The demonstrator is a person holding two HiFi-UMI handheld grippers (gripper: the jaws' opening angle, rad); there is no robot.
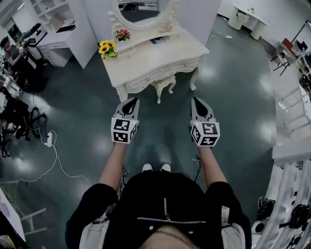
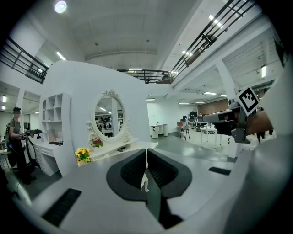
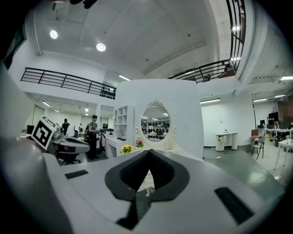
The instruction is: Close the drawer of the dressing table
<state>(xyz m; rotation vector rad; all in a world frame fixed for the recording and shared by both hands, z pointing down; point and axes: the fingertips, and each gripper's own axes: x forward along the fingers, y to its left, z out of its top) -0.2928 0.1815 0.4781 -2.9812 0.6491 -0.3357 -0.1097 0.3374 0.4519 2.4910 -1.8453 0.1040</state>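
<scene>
The white dressing table (image 1: 163, 54) stands ahead of me, with an oval mirror (image 1: 143, 12), yellow flowers (image 1: 107, 48) on its left corner and a stool (image 1: 164, 85) tucked under it. Its drawer front (image 1: 160, 73) faces me; from here I cannot tell how far out it stands. Both grippers hang in the air short of the table, touching nothing. The left gripper (image 1: 131, 102) is shut and empty, its jaws (image 2: 146, 151) meeting in a thin slit that points towards the table (image 2: 114, 148). The right gripper (image 1: 197, 102) also looks shut and empty, its tips (image 3: 149, 153) together below the mirror (image 3: 155, 121).
A person (image 1: 9, 51) stands at a desk far left, near white shelving (image 1: 58, 34). A power strip with cables (image 1: 48, 141) lies on the dark floor to my left. White tables (image 1: 291, 97) line the right side.
</scene>
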